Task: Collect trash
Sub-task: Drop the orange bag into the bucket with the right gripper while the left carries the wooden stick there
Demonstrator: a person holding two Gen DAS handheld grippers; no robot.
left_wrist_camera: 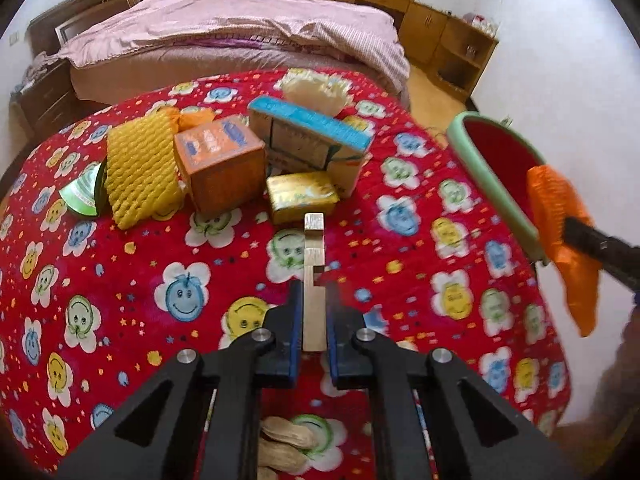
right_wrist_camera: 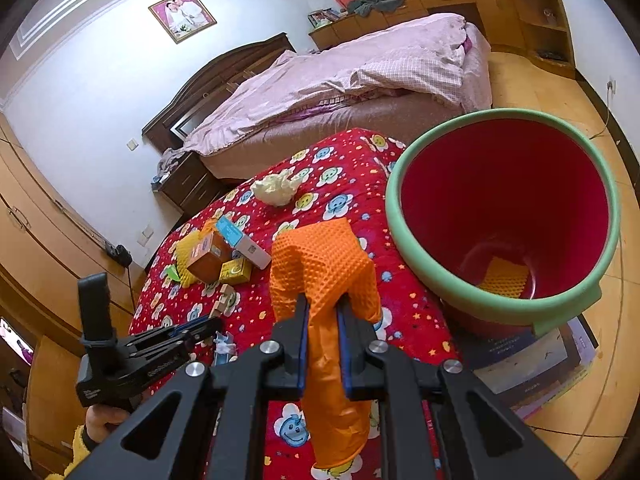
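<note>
Right gripper [right_wrist_camera: 323,312] fingers gripped orange net [right_wrist_camera: 324,264] beside red bin [right_wrist_camera: 472,292]. Left gripper [left_wrist_camera: 314,300] fingers squeezed wood stick [left_wrist_camera: 313,272]. Next: drop net in bin.

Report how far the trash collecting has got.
Done: one yellow net lies in the bin. In hand: the right gripper holds an orange net; the left gripper grips a wooden piece. Left: boxes, tissue, peanuts.

Left gripper [left_wrist_camera: 314,300] is clamped shut, angled down. Right gripper [right_wrist_camera: 323,312] looks pinched shut too, I think.
</note>
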